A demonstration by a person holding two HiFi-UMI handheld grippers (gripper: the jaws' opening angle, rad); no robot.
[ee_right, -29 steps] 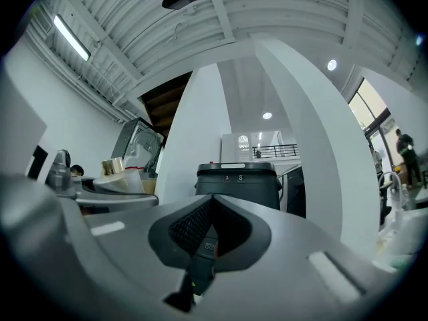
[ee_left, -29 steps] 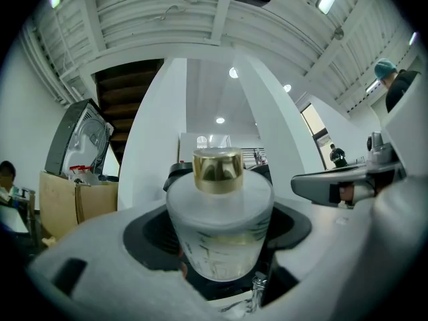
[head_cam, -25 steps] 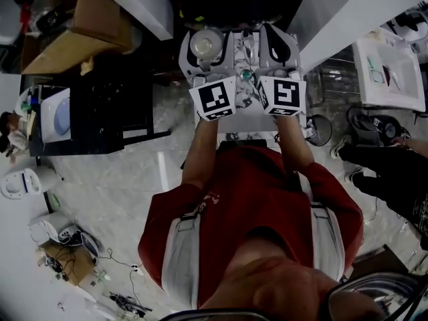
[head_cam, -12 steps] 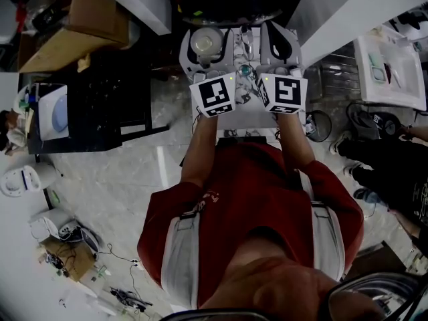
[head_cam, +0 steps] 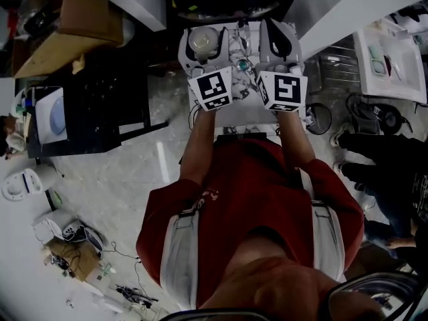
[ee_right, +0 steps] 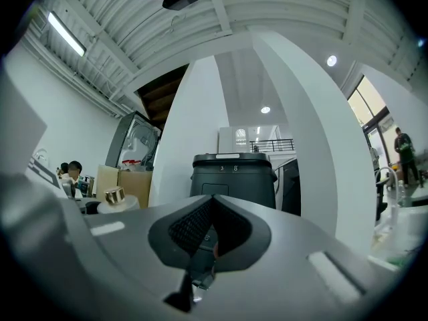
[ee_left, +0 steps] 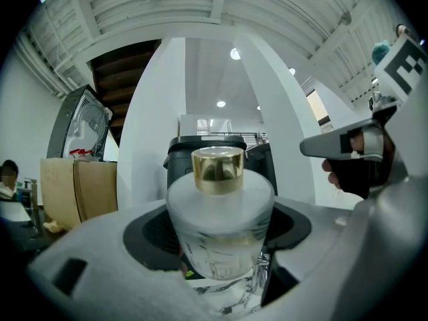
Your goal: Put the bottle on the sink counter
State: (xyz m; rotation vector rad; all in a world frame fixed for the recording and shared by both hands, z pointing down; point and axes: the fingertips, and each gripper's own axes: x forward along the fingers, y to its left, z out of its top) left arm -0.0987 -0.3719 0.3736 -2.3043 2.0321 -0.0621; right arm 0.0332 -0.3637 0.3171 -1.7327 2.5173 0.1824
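Observation:
A frosted glass bottle (ee_left: 219,229) with a gold cap (ee_left: 217,170) stands upright between the jaws of my left gripper (ee_left: 221,253), which is shut on its body. Just under its base lies the marbled sink counter (ee_left: 231,303); whether the two touch I cannot tell. From the head view the bottle (head_cam: 204,43) shows from above inside the left gripper (head_cam: 206,33). My right gripper (head_cam: 281,35) is held level beside it, shut and empty, with its pads meeting (ee_right: 210,231). In the right gripper view the bottle (ee_right: 115,200) sits at the far left.
A black bin (ee_right: 234,172) stands straight ahead between white pillars. Cardboard boxes (head_cam: 80,19) and a black cart (head_cam: 100,105) are to the left. At the right are a white table (head_cam: 391,59) and a person in dark clothes (head_cam: 394,172).
The left gripper has sunk a little with the bottle; its marker cube sits slightly higher in the head view. The right gripper has stayed in place.

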